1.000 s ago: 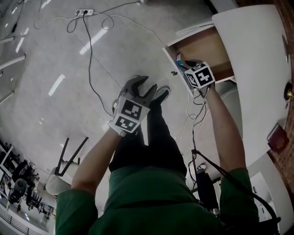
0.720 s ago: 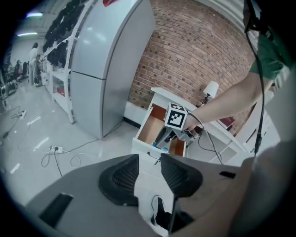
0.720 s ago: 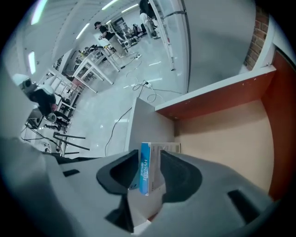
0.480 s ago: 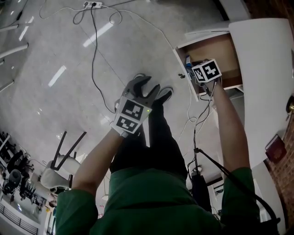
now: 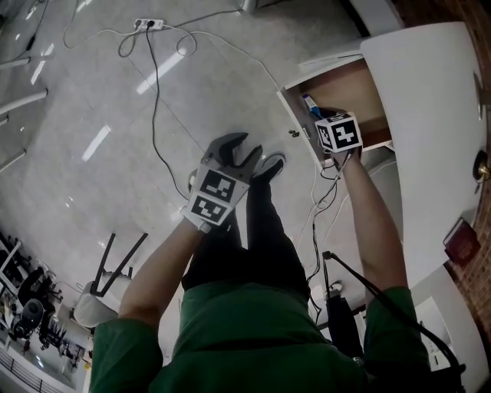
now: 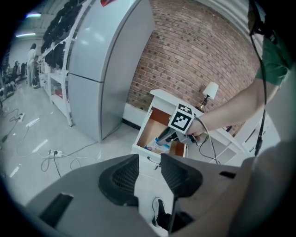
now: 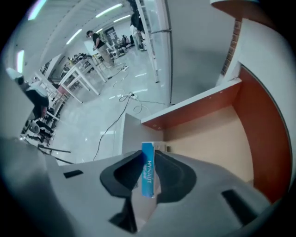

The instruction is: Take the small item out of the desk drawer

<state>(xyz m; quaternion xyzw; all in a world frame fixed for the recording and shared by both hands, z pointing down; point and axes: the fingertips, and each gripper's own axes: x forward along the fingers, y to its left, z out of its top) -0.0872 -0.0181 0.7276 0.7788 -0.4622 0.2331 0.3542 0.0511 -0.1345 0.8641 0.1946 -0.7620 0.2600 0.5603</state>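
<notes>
Over the open drawer (image 5: 347, 80) of the white desk (image 5: 430, 115), the right gripper (image 5: 313, 107) points steeply down, its marker cube facing the head camera. Its jaws have just been closing, and they now pinch a small blue box (image 7: 147, 173) between the pads. In the right gripper view (image 7: 149, 157) the box stands upright, narrow edge toward the camera, with white print running along it, and both pads press on its flat sides. Behind the box show the drawer's pale wooden bottom and its reddish-brown side wall (image 7: 270, 139). From the head view the box (image 5: 308, 101) sits near the drawer's front panel, at the corner farther from the person. Whether it is clear of the drawer bottom cannot be told.

Well apart from the desk, the left gripper (image 5: 235, 146) hangs above the pale, glossy floor (image 5: 92, 115) in front of the person's black trouser legs. Its jaws stand slightly apart with nothing between them. In the left gripper view (image 6: 149, 172) only bare floor and a black shoe (image 6: 162, 215) show through the gap. That same view looks across at the drawer (image 6: 150, 129), the other gripper reaching into it, a small lamp (image 6: 210, 90) on the desk and a brick wall (image 6: 194, 51) behind.

A white power strip (image 5: 146, 22) with loose cables lies on the floor far from the person, and a stool (image 5: 103, 288) with black legs stands at the left.
</notes>
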